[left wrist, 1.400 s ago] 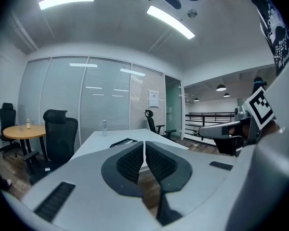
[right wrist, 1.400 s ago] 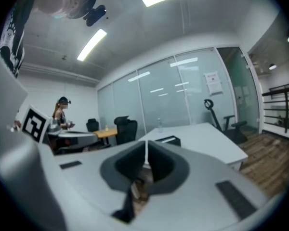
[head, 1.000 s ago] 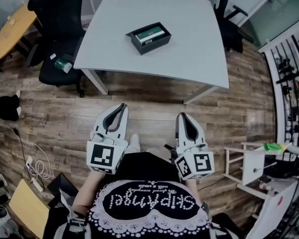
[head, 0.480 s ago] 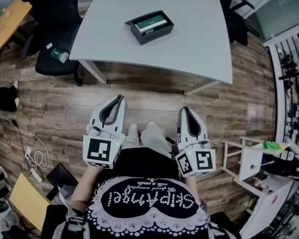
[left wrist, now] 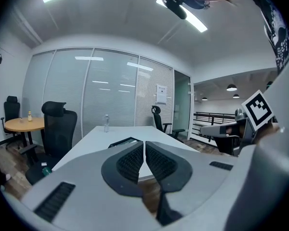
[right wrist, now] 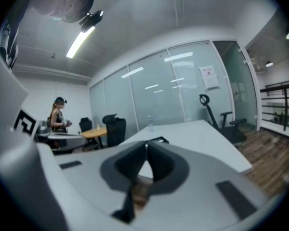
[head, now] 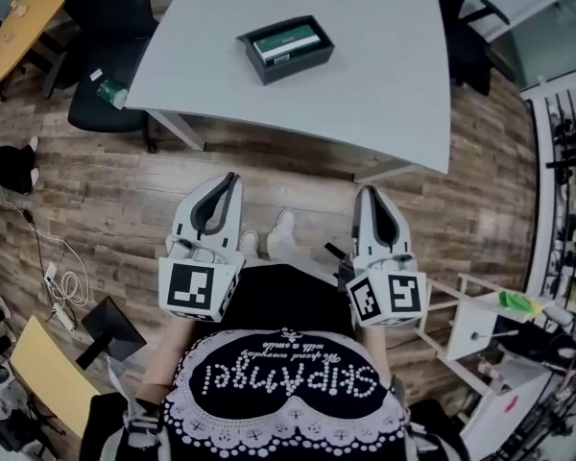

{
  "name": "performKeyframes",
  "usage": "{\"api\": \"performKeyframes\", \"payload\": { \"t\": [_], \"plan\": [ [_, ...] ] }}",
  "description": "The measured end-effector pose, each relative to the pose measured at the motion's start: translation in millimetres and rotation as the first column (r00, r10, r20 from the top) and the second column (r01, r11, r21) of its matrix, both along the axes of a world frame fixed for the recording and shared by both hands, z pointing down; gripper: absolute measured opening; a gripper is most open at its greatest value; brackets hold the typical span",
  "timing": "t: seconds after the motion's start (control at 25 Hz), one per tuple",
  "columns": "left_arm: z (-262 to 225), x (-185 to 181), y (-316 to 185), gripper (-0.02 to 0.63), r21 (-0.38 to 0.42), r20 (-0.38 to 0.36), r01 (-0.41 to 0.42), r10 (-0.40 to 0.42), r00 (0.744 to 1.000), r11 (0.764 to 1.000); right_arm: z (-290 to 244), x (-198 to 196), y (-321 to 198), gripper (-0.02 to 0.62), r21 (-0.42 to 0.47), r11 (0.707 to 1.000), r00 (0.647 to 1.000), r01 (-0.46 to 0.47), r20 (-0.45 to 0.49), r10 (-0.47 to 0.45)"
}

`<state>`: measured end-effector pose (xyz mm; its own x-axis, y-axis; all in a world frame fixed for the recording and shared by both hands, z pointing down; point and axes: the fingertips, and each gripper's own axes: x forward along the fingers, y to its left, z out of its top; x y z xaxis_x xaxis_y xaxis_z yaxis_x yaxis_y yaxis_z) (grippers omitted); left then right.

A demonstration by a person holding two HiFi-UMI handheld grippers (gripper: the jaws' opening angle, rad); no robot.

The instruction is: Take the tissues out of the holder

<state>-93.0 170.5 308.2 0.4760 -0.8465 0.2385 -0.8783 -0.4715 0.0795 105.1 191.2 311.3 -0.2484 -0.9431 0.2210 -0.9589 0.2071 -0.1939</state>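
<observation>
White lettering on the person's black shirt read "skipAngel", upside down in the head view; the smaller line beside it was too fine to read. Each marker cube carried a black-and-white square pattern. A paper notice hung on the glass wall, its print illegible.

The dark tissue holder sat on the pale tabletop, nearer the left edge than the right and well back from the near edge. The tissues lay inside it under a green label whose print was too small to make out. Bare surface surrounded the holder on every side. A clear bottle stood at the far edge.

The left claw was pressed together with nothing in it, and the right claw likewise had its tips meeting on nothing. Both hung over the wooden floor, short of the near edge and well apart from the holder. A black office chair stood close against the left edge.
</observation>
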Motion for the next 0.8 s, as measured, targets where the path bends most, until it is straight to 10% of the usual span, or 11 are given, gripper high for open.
{"api": "performKeyframes", "payload": {
  "t": [0.8],
  "plan": [
    [-1.6, 31.1, -50.5, 0.040, 0.037, 0.029, 0.094, -0.095, 0.995, 0.995, 6.0, 43.7, -54.1, 0.035, 0.001, 0.998, 0.998, 0.059, 0.006, -0.059]
  ]
}}
